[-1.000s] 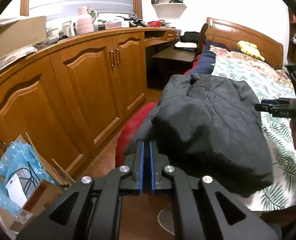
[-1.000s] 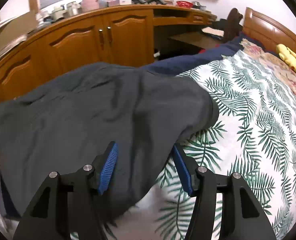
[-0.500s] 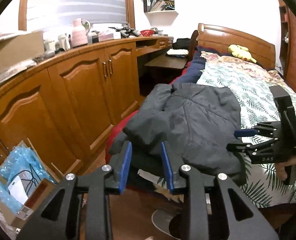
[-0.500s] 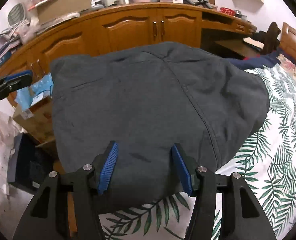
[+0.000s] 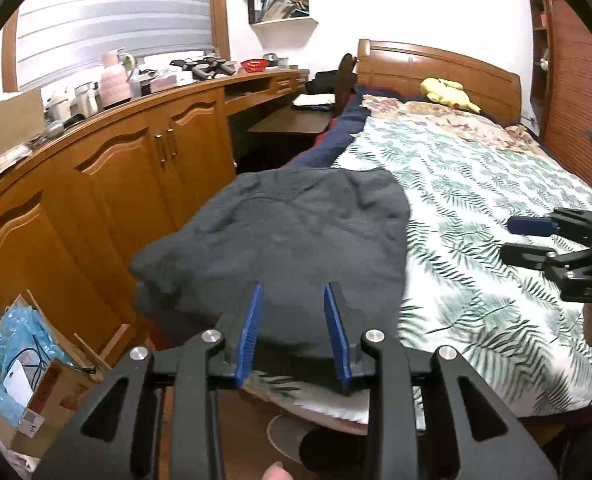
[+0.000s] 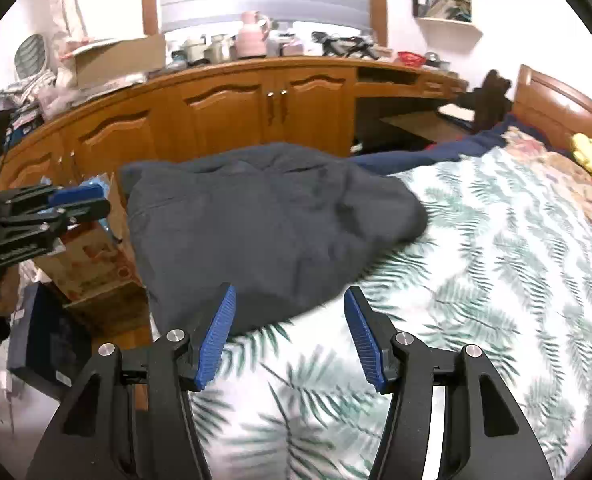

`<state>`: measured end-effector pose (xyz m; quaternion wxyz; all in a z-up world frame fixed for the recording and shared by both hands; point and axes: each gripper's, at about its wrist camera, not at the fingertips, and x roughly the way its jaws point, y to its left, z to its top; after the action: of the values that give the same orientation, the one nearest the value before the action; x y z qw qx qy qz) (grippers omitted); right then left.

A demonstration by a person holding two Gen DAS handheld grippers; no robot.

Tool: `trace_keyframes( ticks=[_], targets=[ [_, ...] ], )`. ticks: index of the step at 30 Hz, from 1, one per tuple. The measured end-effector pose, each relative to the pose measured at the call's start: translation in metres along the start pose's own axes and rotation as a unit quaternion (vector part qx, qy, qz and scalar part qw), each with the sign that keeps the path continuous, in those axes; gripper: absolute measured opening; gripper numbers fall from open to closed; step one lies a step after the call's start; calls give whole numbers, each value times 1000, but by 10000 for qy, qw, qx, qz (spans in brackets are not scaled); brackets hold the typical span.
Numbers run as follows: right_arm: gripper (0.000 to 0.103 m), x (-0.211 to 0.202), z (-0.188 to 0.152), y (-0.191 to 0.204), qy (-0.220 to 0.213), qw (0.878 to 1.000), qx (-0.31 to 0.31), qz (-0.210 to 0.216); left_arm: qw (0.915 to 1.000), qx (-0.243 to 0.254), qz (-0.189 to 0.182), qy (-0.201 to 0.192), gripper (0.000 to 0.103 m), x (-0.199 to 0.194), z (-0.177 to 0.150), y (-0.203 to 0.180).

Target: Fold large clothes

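A dark grey garment (image 5: 288,232) lies bunched in a folded heap on the left edge of the bed (image 5: 476,200), partly hanging over the side. My left gripper (image 5: 293,292) is open just short of the garment's near hem, with nothing between its blue pads. In the right wrist view the same garment (image 6: 256,224) lies ahead on the leaf-print cover (image 6: 476,260). My right gripper (image 6: 290,292) is open and empty, hovering over the cover at the garment's near edge. Each gripper shows in the other's view: the right gripper (image 5: 512,240) and the left gripper (image 6: 92,200).
Wooden cabinets (image 5: 136,168) with a cluttered top run along the left of a narrow floor strip. Cardboard boxes (image 5: 24,380) with blue plastic stand on the floor. A yellow plush toy (image 5: 448,92) lies by the headboard (image 5: 436,60). A desk (image 5: 288,120) stands beyond the cabinets.
My left gripper went from shut to open. Both grippers drew back and up from the garment, which now looks smaller and rests on the bed's edge.
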<state>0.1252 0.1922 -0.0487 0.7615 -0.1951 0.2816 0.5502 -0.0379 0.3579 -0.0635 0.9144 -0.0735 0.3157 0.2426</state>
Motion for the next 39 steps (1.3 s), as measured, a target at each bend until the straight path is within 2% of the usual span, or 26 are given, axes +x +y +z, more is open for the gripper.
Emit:
trace_keyframes(
  ticks=[8, 18, 20, 24, 29, 33, 39],
  targets=[
    [58, -71, -19, -35, -315, 9987, 237, -324, 9992, 249, -303, -46, 31, -5, 16, -71],
    [87, -128, -71, -70, -469, 9935, 685, -779, 9949, 605, -799, -129, 32, 2, 17, -155],
    [88, -142, -84, -78, -504, 9909, 820, -946, 9930, 645, -980, -145, 32, 2, 17, -175],
    [90, -165, -113, -97, -520, 9842, 1089, -1295, 9898, 685, -1244, -147, 33, 0, 17, -210],
    [90, -198, -151, -119, -537, 9720, 1488, -1735, 9861, 886, -1374, -297, 33, -8, 13, -252],
    [90, -228, -178, -131, -596, 9596, 1769, -2107, 9814, 924, -1659, -276, 33, -16, 7, -278],
    [90, -268, -207, -140, -743, 9449, 2134, -2367, 9731, 1193, -1953, -248, 33, -38, -10, -322]
  ],
)
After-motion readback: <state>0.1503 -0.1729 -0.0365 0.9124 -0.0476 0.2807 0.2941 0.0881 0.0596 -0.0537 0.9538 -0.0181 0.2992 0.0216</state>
